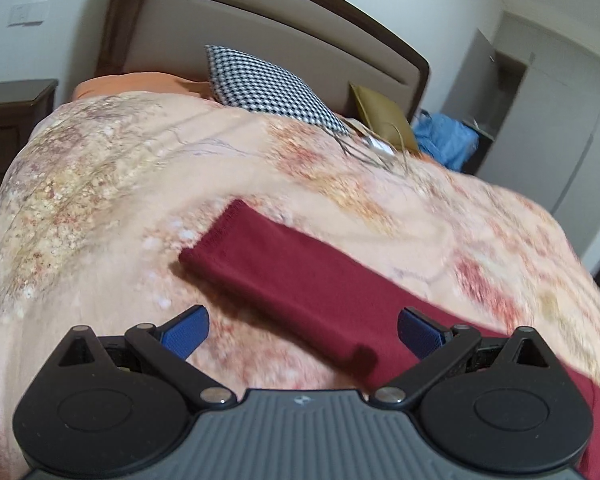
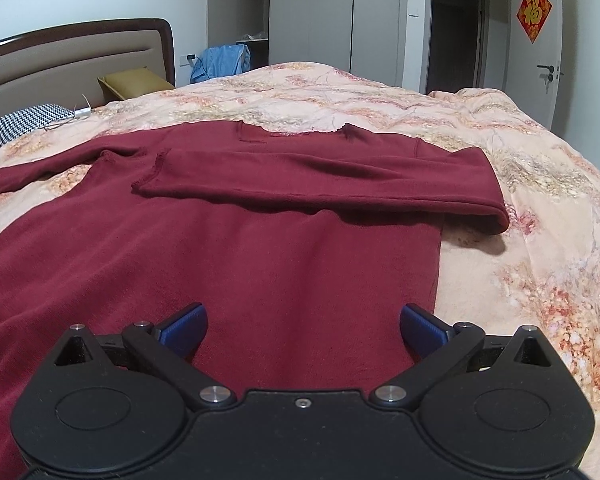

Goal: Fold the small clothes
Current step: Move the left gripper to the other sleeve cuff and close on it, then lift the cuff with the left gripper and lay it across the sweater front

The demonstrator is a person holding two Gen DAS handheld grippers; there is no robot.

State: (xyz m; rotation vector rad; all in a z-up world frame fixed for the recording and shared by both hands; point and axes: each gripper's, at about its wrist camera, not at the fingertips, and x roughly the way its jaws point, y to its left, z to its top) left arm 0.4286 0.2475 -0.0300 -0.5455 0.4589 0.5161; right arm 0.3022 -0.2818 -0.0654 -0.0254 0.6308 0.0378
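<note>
Sweater point(image 2: 228, 264) lies flat on the floral bedspread point(image 2: 520, 184), right sleeve already folded across the chest, left sleeve point(image 1: 284, 276) running lengthwise ahead of my left gripper point(image 1: 303, 330), nearer than my right gripper point(image 2: 303, 330), both open and empty.

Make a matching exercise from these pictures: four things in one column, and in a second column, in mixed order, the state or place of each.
Things:
1. right sleeve
2. left sleeve
3. houndstooth pillow
4. left gripper

States or places:
A. leaning against the headboard
B. folded across the chest of the maroon sweater
C. jaws open, holding nothing
D. stretched out flat on the floral bedspread

Pairs: 1-B, 2-D, 3-A, 4-C
</note>
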